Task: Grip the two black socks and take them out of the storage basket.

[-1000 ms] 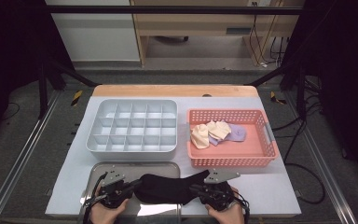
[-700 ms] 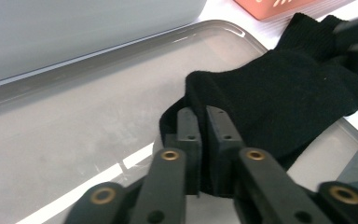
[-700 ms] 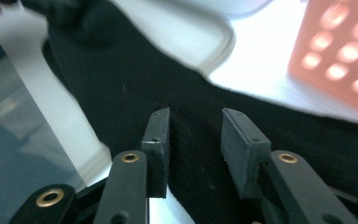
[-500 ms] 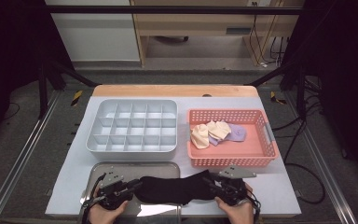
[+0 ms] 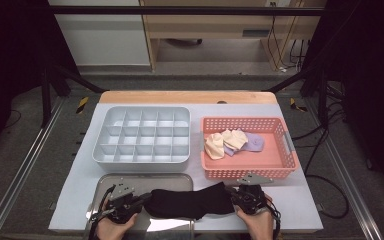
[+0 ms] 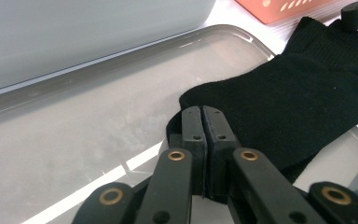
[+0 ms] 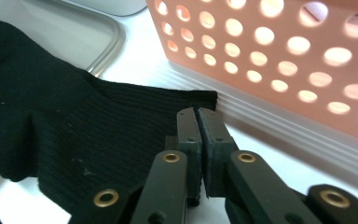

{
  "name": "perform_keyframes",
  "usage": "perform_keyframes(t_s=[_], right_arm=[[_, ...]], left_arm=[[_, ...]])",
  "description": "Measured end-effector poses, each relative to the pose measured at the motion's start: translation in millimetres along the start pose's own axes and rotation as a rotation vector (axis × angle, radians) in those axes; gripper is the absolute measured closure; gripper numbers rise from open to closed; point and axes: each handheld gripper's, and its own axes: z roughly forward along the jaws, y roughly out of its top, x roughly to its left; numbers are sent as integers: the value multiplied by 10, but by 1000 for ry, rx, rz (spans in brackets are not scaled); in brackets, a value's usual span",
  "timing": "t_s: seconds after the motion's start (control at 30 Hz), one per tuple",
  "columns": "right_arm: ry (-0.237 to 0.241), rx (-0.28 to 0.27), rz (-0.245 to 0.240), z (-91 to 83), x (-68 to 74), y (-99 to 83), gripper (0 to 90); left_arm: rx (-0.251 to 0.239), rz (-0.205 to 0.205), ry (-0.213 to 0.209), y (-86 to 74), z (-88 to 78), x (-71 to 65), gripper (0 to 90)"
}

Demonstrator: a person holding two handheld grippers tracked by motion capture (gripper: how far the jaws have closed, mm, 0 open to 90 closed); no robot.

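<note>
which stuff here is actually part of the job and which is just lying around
In the job:
- black sock, stretched between the two grippers, partly over the clear tray
- left hand-held gripper, shut on the sock's one end
- right hand-held gripper, shut on its ribbed cuff end

Lying about:
- grey divided box
- pink basket
- pale socks in the basket

A white-topped table carries a grey divided organiser, a pink basket beside it, and a metal tray in front.
</note>
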Motion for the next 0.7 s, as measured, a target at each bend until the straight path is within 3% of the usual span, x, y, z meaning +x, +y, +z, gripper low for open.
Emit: perform_keyframes(t_s=[0.17,0.27,0.43,0.7], right_arm=[[-7,-106,-59,-28,71,89,889],[-24,-100,-78,62,58,101,885],[-25,-85,-60,134,28,82,884],[4,-172,-37,91,2,104,886]], left_arm=[[-22,5,-24,16,-71,-33,882],[-18,12,-31,3,-97,-60,882],[-6,15,-26,-12,-89,-56,883],[-36,15,-8,-4,-130,-43,883]])
